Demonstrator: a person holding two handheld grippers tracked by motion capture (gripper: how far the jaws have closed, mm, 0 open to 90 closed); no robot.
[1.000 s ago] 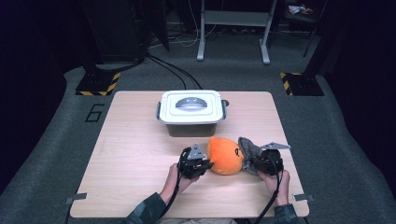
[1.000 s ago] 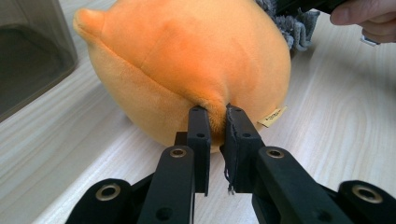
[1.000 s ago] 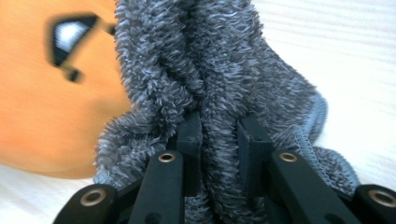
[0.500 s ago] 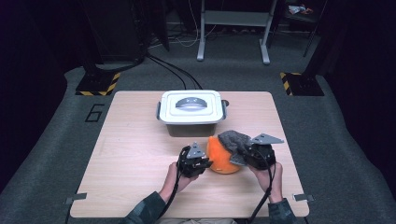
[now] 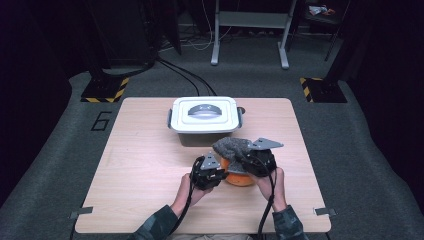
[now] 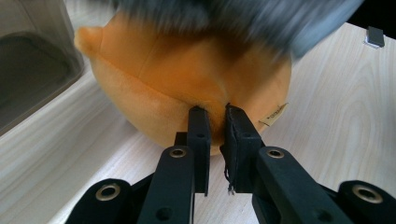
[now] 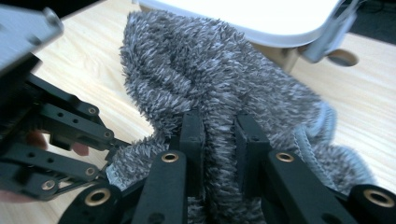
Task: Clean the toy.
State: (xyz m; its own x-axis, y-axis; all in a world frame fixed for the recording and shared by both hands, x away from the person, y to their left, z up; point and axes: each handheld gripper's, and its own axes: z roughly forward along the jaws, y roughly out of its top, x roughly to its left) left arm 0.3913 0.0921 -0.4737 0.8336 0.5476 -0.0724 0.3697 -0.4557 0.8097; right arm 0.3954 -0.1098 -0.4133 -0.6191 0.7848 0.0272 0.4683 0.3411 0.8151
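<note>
An orange plush ball (image 5: 238, 176) (image 6: 187, 79) lies on the wooden table (image 5: 145, 165) in front of the person. My left gripper (image 5: 220, 172) (image 6: 215, 114) is shut on a pinch of the ball's fabric at its left side. My right gripper (image 5: 246, 159) (image 7: 218, 123) is shut on a fuzzy grey cloth (image 5: 231, 146) (image 7: 210, 79), which it holds up over the top of the ball. The cloth drapes down across the ball's upper half and hides it. In the left gripper view the cloth (image 6: 224, 14) is a grey blur above the ball.
A white lidded box (image 5: 204, 119) with a grey handle stands just behind the ball, close to the cloth. Its lid edge (image 7: 261, 18) shows behind the cloth in the right gripper view. Bare wood extends to the left and right.
My right gripper has risen and swung left with the grey cloth, from the ball's right side to over its top. The left gripper and the ball have stayed put.
</note>
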